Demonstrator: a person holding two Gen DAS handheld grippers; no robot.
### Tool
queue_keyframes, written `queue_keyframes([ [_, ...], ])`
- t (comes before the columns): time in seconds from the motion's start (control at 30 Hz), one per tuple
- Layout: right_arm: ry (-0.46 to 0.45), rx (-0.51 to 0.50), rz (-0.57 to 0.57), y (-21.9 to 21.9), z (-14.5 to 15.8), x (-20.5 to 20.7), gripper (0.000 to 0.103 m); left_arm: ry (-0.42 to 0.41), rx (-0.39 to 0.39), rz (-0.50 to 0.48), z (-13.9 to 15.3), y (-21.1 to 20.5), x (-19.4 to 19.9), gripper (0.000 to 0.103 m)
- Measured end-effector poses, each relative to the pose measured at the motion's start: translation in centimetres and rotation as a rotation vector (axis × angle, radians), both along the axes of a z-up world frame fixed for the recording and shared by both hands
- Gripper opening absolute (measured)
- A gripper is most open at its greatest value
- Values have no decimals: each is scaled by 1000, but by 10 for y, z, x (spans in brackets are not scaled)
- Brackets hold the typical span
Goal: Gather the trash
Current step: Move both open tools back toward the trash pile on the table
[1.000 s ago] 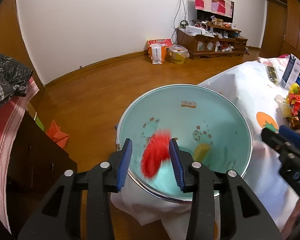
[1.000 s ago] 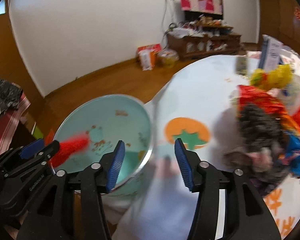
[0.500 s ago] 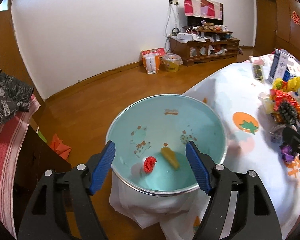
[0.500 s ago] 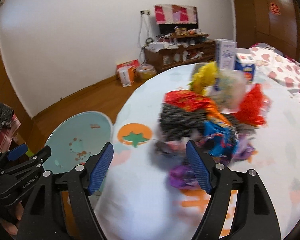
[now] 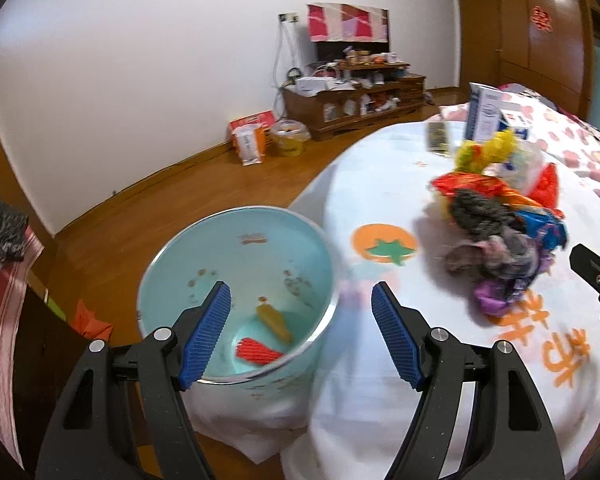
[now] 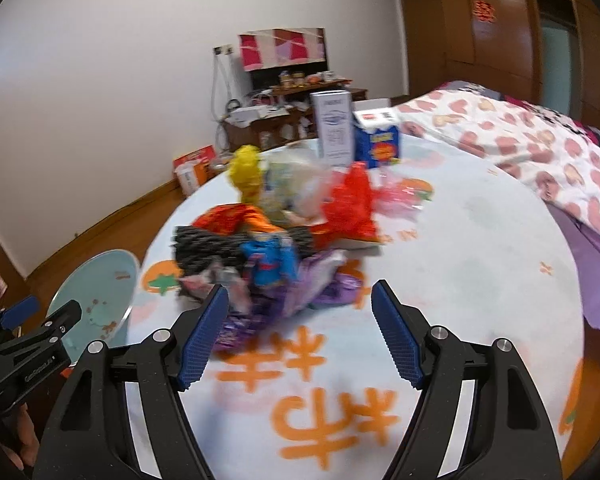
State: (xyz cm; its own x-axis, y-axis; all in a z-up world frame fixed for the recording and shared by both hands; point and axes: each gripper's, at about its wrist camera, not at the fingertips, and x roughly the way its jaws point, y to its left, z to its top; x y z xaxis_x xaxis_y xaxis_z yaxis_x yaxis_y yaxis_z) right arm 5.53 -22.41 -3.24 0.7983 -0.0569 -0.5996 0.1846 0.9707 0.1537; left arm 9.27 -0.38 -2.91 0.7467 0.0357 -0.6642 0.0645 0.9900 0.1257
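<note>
Crinkled foil wrappers (image 6: 276,240) heaped on cloth; round enamel basin (image 5: 236,256).

This is looking like a lived-in room of a home. A wooden floor (image 5: 188,196) is running up to a plain white wall (image 5: 140,60), where a low wooden cabinet (image 5: 356,100) is carrying household clutter beneath a cloth-draped screen (image 5: 348,24). A bed quilt with a pink pattern (image 6: 540,144) is lying beside a round bench under a cartoon-print cloth (image 6: 460,240), and wooden doors (image 6: 496,32) are lining the far side.
</note>
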Motion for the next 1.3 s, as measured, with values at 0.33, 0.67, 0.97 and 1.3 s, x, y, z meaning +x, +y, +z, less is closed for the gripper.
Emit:
queue_keyframes([
  [0.33, -3, 10, -87, -39, -7, -22, 73, -3, -3, -98, 2, -44, -5, 72],
  [0.67, 7, 27, -155, -66, -14, -32, 68, 17, -32, -166, -2, -73, 0, 71],
  [0.97, 26, 36, -161, -75, -23, -26, 63, 49, -84, -188, -8, -82, 15, 64],
  [1.3, 35, 40, -146, -75, -25, -16, 61, 40, -107, -274, -7, -118, 26, 59],
])
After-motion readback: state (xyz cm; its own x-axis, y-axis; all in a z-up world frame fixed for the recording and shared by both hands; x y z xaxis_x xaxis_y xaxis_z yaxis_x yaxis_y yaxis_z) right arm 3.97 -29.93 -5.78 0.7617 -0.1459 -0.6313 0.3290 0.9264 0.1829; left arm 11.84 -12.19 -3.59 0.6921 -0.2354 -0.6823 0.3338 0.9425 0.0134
